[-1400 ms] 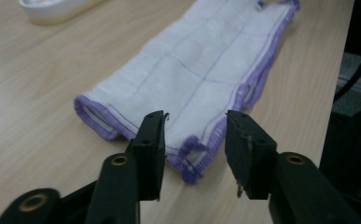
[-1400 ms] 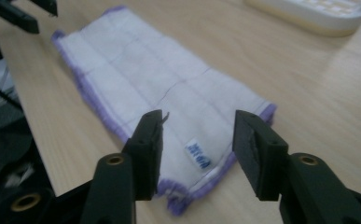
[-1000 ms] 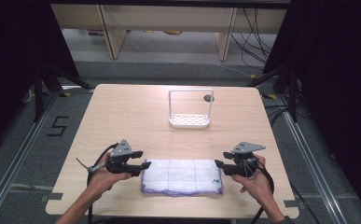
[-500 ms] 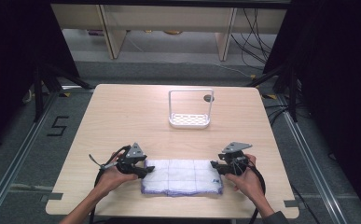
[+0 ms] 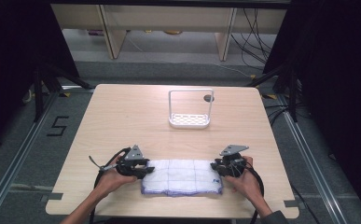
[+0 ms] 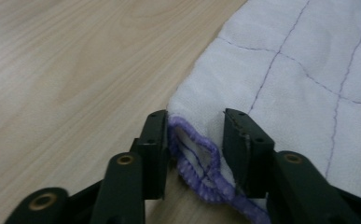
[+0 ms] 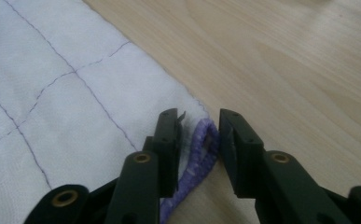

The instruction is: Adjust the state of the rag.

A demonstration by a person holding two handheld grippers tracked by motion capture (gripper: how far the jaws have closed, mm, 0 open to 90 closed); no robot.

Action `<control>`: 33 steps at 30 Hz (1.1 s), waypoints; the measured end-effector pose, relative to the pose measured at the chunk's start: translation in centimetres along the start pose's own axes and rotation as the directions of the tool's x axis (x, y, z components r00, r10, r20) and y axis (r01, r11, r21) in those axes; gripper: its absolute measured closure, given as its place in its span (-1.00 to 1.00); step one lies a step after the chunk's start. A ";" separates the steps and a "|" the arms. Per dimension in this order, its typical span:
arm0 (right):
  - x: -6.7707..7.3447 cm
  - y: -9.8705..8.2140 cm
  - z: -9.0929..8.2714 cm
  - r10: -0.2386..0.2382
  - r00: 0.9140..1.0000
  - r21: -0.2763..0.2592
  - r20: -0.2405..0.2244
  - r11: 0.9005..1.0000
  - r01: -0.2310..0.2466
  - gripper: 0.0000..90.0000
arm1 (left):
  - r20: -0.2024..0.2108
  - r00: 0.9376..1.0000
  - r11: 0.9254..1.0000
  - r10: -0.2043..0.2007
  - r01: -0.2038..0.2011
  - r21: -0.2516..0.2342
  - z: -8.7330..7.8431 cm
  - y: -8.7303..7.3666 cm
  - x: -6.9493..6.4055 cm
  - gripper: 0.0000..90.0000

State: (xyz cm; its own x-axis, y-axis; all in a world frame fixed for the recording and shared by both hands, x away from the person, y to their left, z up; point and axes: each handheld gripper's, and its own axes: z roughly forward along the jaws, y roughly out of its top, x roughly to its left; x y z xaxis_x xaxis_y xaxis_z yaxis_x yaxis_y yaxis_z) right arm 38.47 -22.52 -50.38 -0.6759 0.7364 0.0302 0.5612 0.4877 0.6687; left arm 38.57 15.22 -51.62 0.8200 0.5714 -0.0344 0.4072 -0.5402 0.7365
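- Two grippers work one cloth at the near edge of your wooden table [image 5: 122,112], one at each short end.
- At the left, your left gripper [image 5: 138,169] lies low at the cloth's left corner. In the left gripper view its jaws have just been closing, and the bunched purple hem [image 6: 194,158] stands between them; the left pad touches the hem, while a sliver of cloth still shows before the right pad, so you cannot yet call it a firm pinch.
- Centre, the white cloth [image 5: 182,176] lies flat and folded into a long rectangle, quilted in thin purple lines that mark out squares, with a purple stitched border along its near edge.
- Behind it, well apart, a white rack [image 5: 190,120] with a tall frame and a perforated base stands upright in the middle of the table; nothing rests in it.
- At the right, your right gripper [image 5: 221,168] meets the cloth's right corner. Its jaws have just been closing too, and in the right gripper view the folded purple hem [image 7: 201,144] sits between them, touching the right pad, with a narrow gap at the left.
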 end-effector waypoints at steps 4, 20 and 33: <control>0.0 0.0 -0.1 -0.007 1.000 0.014 -0.023 1.000 0.007 0.72 | 0.028 1.000 1.000 -0.007 0.007 -0.005 0.0 0.0 -0.1 0.55; -0.3 1.0 -0.4 -0.052 0.998 -0.020 -0.029 0.998 0.052 0.90 | -0.010 0.999 0.999 0.036 -0.036 -0.014 -1.0 -0.5 -2.0 0.79; -1.8 7.3 4.7 -0.111 0.990 0.040 -0.086 0.993 0.114 0.90 | 0.079 0.993 0.995 0.089 -0.084 -0.061 -2.5 -1.6 -7.4 0.78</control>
State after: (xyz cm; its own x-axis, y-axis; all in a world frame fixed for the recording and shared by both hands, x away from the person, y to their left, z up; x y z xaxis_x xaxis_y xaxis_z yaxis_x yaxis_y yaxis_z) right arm 46.04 -18.08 -49.10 -0.7724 0.6349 0.0200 0.4990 0.5870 0.6375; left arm 30.82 13.39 -50.87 0.8822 0.4703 -0.0223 0.3115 -0.5476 0.7766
